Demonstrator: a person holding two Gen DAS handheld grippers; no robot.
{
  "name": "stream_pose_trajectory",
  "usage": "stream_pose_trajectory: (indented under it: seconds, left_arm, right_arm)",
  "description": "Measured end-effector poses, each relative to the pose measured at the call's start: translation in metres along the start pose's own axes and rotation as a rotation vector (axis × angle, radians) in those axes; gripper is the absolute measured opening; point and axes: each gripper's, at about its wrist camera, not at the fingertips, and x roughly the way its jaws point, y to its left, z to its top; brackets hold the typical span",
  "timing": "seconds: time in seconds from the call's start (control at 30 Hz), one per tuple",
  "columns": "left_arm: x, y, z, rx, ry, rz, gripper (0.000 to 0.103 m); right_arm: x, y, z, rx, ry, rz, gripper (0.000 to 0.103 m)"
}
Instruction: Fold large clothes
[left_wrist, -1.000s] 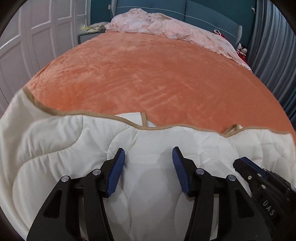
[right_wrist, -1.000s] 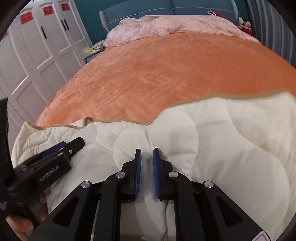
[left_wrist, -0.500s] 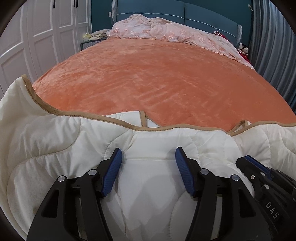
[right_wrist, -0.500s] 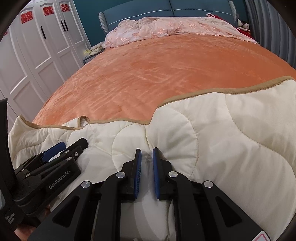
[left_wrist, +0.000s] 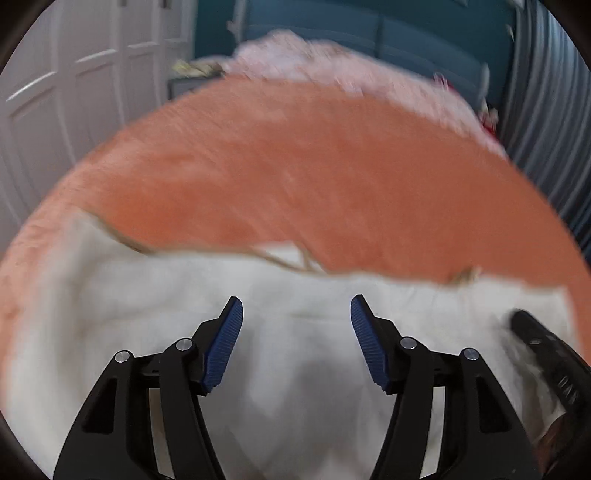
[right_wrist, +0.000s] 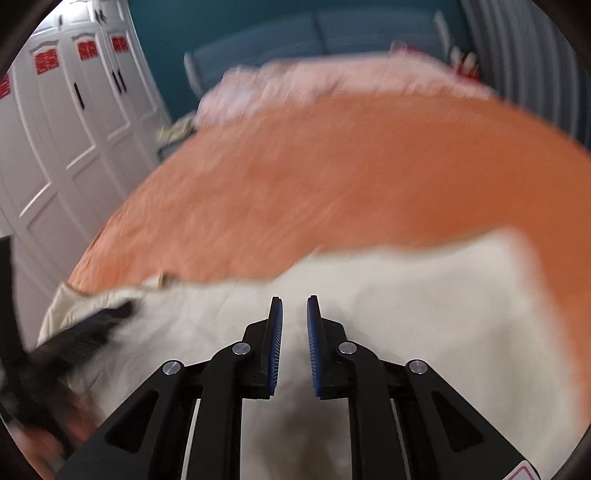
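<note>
A cream quilted garment with tan trim (left_wrist: 155, 325) lies on the near part of the orange bedspread (left_wrist: 314, 177); it also shows in the right wrist view (right_wrist: 424, 306). My left gripper (left_wrist: 296, 306) is open and empty just above the garment. My right gripper (right_wrist: 294, 306) has its jaws a narrow gap apart over the garment, with no fabric seen between them. Each gripper shows blurred at the edge of the other's view: the right one (left_wrist: 543, 354), the left one (right_wrist: 77, 339). Both views are motion-blurred.
A crumpled pink cover (left_wrist: 332, 66) lies at the head of the bed against a blue headboard (left_wrist: 388, 29). White wardrobe doors (right_wrist: 55, 147) stand on the left. Grey curtains (left_wrist: 546, 92) hang on the right.
Both grippers have risen and pulled back. The garment now lies lower and flatter on the bed. The left stays open; the right's narrow gap looks slightly wider.
</note>
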Motion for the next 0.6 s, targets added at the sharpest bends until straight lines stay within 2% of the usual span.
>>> stream_pose_trajectory:
  seconds: [0.07, 0.13, 0.2, 0.23, 0.3, 0.4, 0.5, 0.6]
  left_arm:
    - [-0.019, 0.026, 0.011, -0.028, -0.034, 0.025, 0.062]
    - [-0.018, 0.056, 0.017, -0.07, -0.003, 0.065, 0.063]
    - [-0.004, 0.08, 0.011, -0.097, 0.042, 0.108, 0.062]
    - [0.002, 0.086, 0.007, -0.1, 0.059, 0.113, 0.059]
    - [0.009, 0.091, -0.003, -0.088, 0.066, 0.114, 0.059]
    - [0.015, 0.08, -0.017, -0.01, 0.021, 0.169, 0.062]
    - [0.02, 0.08, -0.023, -0.009, 0.002, 0.175, 0.064]
    - [0.027, 0.083, -0.024, -0.032, -0.003, 0.164, 0.066]
  right_arm:
    - [-0.015, -0.021, 0.004, -0.033, -0.013, -0.095, 0.015]
    - [-0.013, -0.046, -0.001, -0.009, 0.011, -0.153, 0.015]
    - [-0.004, -0.071, -0.012, 0.063, 0.059, -0.181, 0.01]
    - [0.0, -0.081, -0.019, 0.101, 0.072, -0.16, 0.008]
    - [0.005, -0.087, -0.029, 0.121, 0.063, -0.142, 0.007]
    - [0.01, -0.074, -0.036, 0.061, 0.046, -0.192, 0.008]
    - [0.015, -0.067, -0.043, 0.036, 0.026, -0.213, 0.009]
    - [0.016, -0.08, -0.04, 0.067, 0.017, -0.184, 0.009]
